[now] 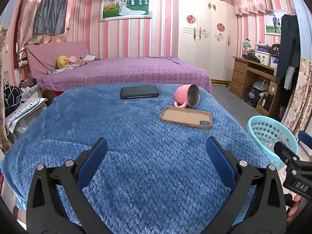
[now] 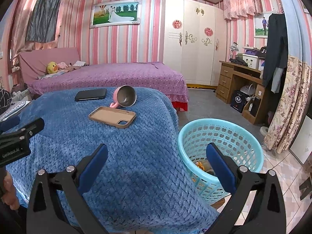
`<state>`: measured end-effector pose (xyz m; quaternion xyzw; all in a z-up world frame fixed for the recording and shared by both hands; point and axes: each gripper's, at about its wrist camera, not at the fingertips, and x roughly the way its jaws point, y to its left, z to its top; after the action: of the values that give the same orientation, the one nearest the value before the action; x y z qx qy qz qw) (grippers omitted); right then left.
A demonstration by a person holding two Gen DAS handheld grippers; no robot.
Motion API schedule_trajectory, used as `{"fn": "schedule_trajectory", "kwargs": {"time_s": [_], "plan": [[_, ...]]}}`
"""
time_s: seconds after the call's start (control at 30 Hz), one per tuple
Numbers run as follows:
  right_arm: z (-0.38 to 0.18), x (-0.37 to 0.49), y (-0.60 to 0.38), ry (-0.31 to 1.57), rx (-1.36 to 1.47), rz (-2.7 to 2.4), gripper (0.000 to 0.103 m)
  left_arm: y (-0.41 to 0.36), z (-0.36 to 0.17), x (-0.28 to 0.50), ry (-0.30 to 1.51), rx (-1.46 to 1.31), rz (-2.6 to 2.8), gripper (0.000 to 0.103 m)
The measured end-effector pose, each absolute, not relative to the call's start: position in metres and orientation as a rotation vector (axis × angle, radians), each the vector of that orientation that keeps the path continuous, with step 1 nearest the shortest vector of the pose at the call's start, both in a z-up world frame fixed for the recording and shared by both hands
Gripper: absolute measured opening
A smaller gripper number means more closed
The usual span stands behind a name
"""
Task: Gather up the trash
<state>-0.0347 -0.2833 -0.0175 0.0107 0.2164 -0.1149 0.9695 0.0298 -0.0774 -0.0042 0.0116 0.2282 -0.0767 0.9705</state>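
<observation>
A blue blanket [image 1: 136,146] [image 2: 126,146] covers the table in front of me. On its far part lie a black phone [image 1: 139,92] [image 2: 90,94], a tan phone case [image 1: 186,117] [image 2: 112,116] and a pink mug [image 1: 187,95] [image 2: 124,96] tipped on its side. A light blue mesh basket [image 2: 220,134] [image 1: 271,134] stands on the floor to the right of the table, with orange and brown scraps [image 2: 202,164] at its bottom. My left gripper [image 1: 156,158] hovers open over the near blanket, empty. My right gripper [image 2: 157,161] is open and empty, straddling the table's right edge and the basket rim.
A purple bed [image 1: 124,72] with a yellow duck toy [image 1: 62,61] lies behind the table. A white wardrobe [image 1: 206,35] and a wooden desk [image 2: 239,83] stand at the right. Floral curtains [image 2: 286,105] hang at the far right over a tiled floor [image 2: 276,167].
</observation>
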Motion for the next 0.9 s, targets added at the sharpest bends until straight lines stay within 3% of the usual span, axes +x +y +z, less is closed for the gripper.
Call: {"fn": "schedule_trajectory", "kwargs": {"time_s": [0.9], "plan": [[-0.0127, -0.0351, -0.2878, 0.422, 0.005, -0.274, 0.098, -0.0782, -0.0004, 0.0269, 0.443, 0.02, -0.165, 0.098]]}}
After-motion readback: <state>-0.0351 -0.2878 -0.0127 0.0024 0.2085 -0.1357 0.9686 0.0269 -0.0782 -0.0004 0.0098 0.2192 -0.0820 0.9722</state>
